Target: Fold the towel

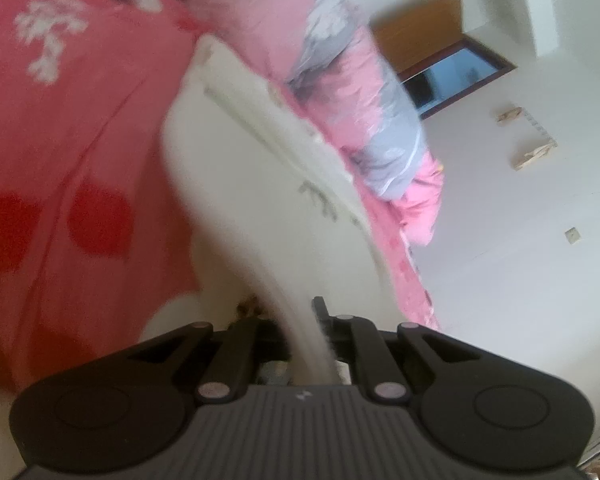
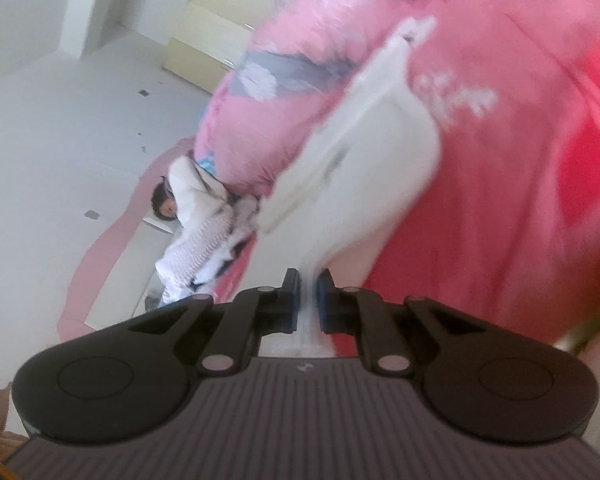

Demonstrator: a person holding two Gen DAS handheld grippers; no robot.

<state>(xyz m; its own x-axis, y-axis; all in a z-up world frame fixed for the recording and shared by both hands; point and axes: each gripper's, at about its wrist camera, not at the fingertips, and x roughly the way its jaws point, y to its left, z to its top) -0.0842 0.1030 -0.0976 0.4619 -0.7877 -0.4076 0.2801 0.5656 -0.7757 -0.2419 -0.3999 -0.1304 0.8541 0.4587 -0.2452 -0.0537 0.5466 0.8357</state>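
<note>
Both left tongs and right tongs pinch the white towel; soft, limp, best held at corners.

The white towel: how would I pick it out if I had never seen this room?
Start at the big coral-red bedspread with its white flower print. Beside the rolled pink and grey quilt lies the towel, one end lifted, pinched in the left gripper and the right gripper. It is the only plain white cloth there, with raised stripes across it.
</note>
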